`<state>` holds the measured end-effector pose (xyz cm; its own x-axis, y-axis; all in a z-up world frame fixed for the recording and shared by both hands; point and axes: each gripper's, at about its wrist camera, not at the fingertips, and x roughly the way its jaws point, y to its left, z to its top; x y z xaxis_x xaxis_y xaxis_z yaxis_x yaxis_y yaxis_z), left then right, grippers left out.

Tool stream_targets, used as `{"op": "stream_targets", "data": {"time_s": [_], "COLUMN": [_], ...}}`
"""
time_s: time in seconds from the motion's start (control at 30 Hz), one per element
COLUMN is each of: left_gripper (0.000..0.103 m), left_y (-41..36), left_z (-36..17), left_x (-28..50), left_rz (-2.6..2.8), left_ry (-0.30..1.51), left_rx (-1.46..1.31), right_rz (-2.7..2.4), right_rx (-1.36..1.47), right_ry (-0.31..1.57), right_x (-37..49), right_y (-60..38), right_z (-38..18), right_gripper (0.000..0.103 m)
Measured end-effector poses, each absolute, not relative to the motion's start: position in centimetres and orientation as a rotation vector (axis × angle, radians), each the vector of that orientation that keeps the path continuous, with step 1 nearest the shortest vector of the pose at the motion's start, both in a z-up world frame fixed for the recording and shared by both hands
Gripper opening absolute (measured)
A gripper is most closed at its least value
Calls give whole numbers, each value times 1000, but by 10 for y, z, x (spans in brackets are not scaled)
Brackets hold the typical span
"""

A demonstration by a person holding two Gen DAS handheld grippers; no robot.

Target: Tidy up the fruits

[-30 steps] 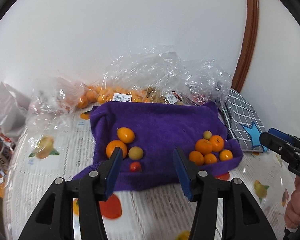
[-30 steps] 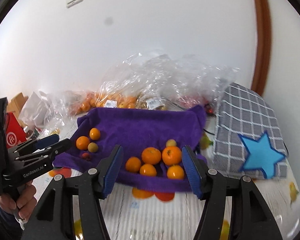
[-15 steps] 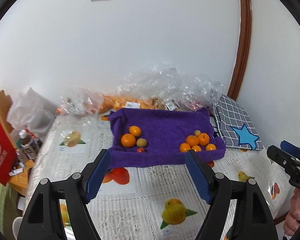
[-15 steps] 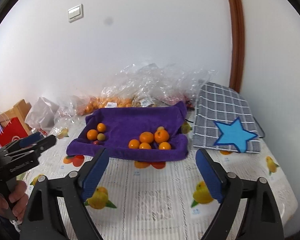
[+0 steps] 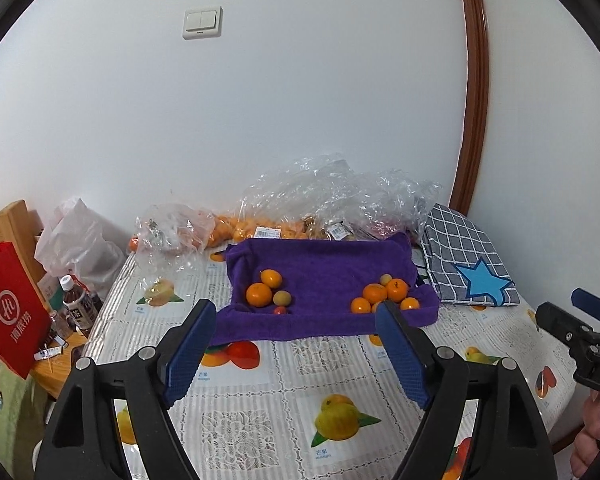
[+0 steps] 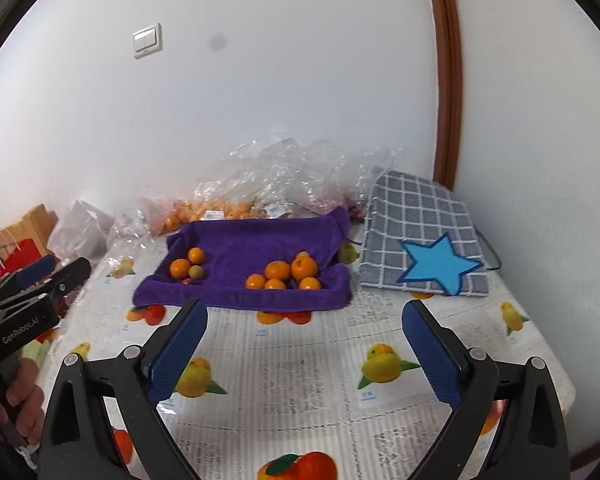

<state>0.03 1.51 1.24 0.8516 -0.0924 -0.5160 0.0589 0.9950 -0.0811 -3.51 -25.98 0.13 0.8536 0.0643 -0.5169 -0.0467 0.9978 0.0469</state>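
A purple towel [image 5: 324,276] [image 6: 244,248] lies on the table near the wall. On its left sit two oranges [image 5: 259,294] [image 6: 180,268], a greenish fruit [image 5: 283,298] and a small red fruit [image 5: 280,311]. On its right is a cluster of several oranges [image 5: 384,296] [image 6: 288,274]. My left gripper [image 5: 296,316] is open and empty, well in front of the towel. My right gripper [image 6: 304,314] is open and empty, also back from the towel. Each gripper shows at the edge of the other's view.
Clear plastic bags with more oranges [image 5: 260,228] [image 6: 220,210] lie behind the towel. A grey checked cloth with a blue star [image 5: 468,268] [image 6: 424,248] lies at the right. A red bag [image 5: 8,304], bottles [image 5: 74,300] and a white bag [image 5: 80,244] stand at the left. The fruit-print tablecloth [image 5: 300,380] covers the table.
Both grippers have pulled back and up from the towel and opened wider. The fruits have not moved.
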Motion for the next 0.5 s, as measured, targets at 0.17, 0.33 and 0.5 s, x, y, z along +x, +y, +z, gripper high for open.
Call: {"op": "stream_targets", "data": {"time_s": [0.17, 0.33, 0.5], "left_gripper": [81, 81, 81], "left_y": [16, 17, 17], "left_z": [8, 7, 7], "left_x": [3, 2, 1], "left_rz": [-80, -77, -80], "left_ry": [562, 563, 564], "left_rx": [-73, -74, -74], "right_rz": [54, 42, 41], "right_rx": [35, 28, 28], "right_ry": [543, 545, 556], "right_x": [-37, -37, -35], "right_y": [-261, -260, -258], "right_z": [2, 1, -1], "right_gripper": [97, 97, 97]}}
